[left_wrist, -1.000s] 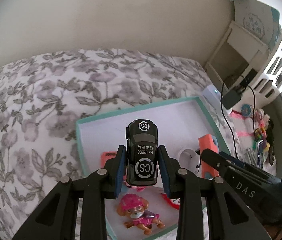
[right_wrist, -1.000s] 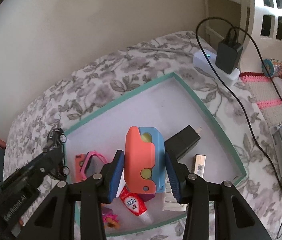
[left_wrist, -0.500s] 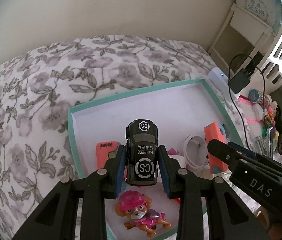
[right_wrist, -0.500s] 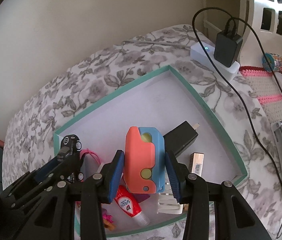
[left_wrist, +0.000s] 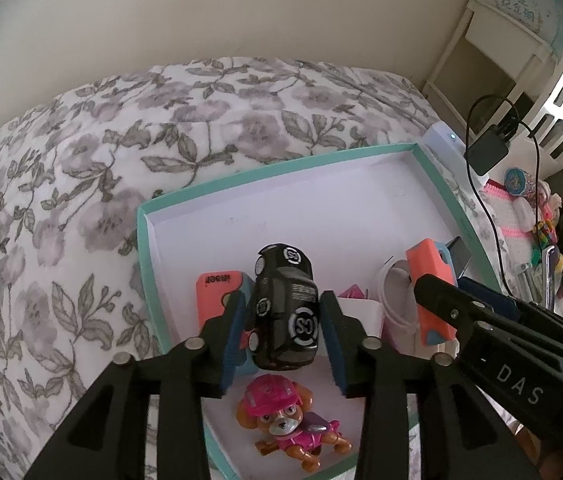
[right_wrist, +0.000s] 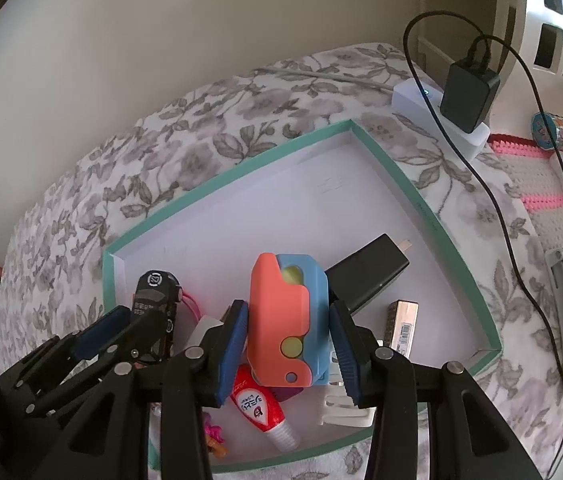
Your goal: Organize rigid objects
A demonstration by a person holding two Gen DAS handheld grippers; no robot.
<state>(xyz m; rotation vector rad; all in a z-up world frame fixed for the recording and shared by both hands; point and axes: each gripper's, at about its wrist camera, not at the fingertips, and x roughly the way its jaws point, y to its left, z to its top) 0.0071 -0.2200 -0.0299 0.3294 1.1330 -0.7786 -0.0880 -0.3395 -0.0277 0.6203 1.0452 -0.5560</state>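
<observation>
Over a teal-rimmed box [left_wrist: 143,240] on a floral bedspread [left_wrist: 81,168], the left tool [left_wrist: 283,320] is opening its jaws around a black toy car [left_wrist: 285,312], which sits tilted between them with gaps at both pads. The right tool [right_wrist: 287,332] grips an orange-and-blue toy [right_wrist: 287,320] just above the box's clutter, beside a black charger [right_wrist: 369,276].

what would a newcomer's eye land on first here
The black toy car, tilted between the opening jaws of the left claw over the teal-rimmed box. Then the orange-and-blue toy clamped in the right claw, and the pink puppy figure in the box's near corner.
</observation>
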